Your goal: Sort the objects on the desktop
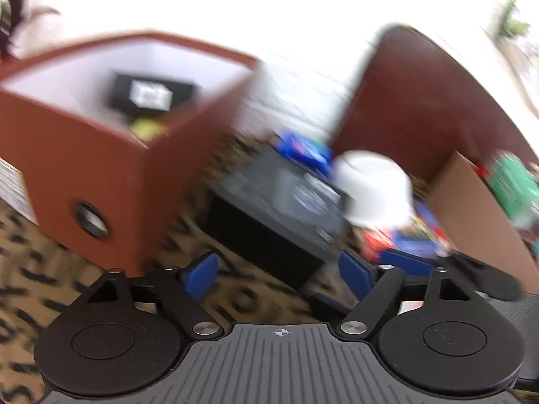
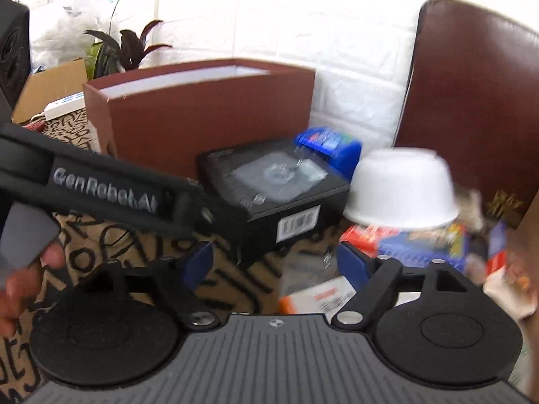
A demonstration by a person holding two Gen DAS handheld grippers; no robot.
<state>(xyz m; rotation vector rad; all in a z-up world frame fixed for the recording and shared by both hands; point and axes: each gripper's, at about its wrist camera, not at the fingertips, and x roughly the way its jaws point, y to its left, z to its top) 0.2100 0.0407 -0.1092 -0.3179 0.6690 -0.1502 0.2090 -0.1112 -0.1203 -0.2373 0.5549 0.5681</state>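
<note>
Left gripper: fingers wide, empty, just before the black box.
Right gripper: fingers wide, empty.
White bowl: upturned, right of the black box.
Brown bin: left of the black box.

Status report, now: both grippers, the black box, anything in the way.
Left hand-held gripper open, empty. Right hand-held gripper open, empty. Black box on table, ungripped. White bowl upturned beside it.

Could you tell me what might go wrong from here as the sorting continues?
The white bowl sits upside down on a pile of small packets; a nudge might tip it off. The left gripper and right gripper, both open, crowd the black box and could collide.
</note>
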